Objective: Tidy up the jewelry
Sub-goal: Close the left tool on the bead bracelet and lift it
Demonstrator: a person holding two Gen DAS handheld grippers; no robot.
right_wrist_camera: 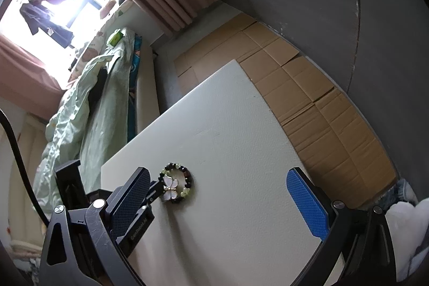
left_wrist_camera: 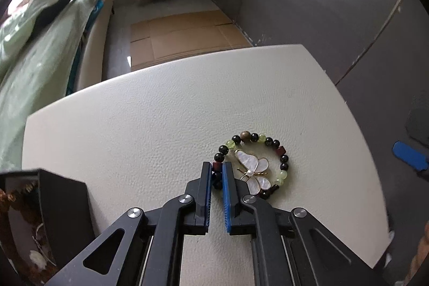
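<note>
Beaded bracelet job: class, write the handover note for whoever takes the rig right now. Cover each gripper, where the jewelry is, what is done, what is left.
Left gripper: shut on the beaded bracelet, pinching its near-left beads; the bracelet lies flat on the white table.
Right gripper: open and empty, held off to the right above the table.
Butterfly brooch: lies inside the bracelet's ring, not gripped.
Black box: at the table's left edge, with some jewelry visible inside.
Done: bracelet gripped.
Left: probably lift the bracelet clear of the brooch and into the box, then the brooch.
</note>
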